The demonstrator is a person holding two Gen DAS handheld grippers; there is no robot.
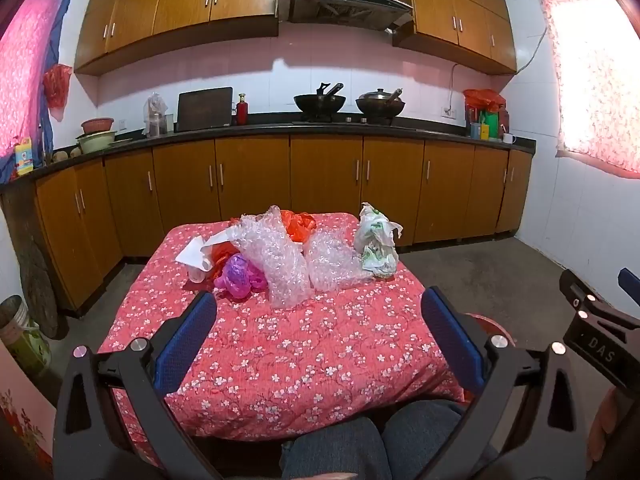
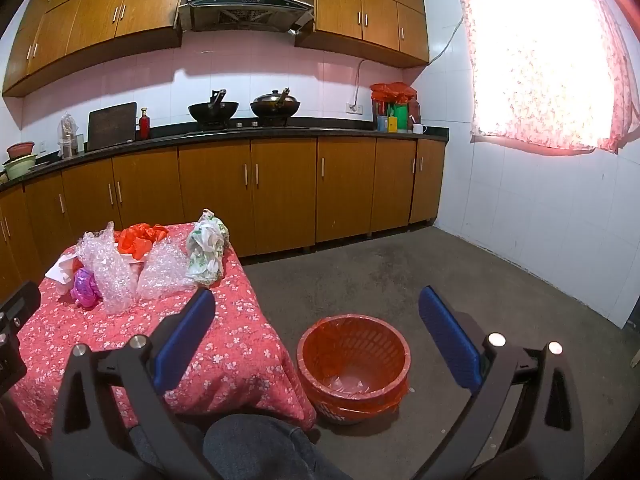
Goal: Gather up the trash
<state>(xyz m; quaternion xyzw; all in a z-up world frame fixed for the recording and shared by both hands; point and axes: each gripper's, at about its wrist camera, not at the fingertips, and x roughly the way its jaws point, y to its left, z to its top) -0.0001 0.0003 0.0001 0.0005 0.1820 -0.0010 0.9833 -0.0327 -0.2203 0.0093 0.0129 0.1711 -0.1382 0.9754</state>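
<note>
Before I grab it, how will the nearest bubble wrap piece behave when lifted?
The bubble wrap looks crumpled and air-filled, so probably very light and floppy. It may sag or unfold from the left gripper. Its glossy film could slip.

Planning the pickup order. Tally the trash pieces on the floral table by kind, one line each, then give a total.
Bubble wrap: 2
Red-orange plastic bags: 2
Purple plastic bag: 1
White and green printed bag: 1
White paper: 1
Total: 7, though the heap overlaps, so hidden pieces may exist.
</note>
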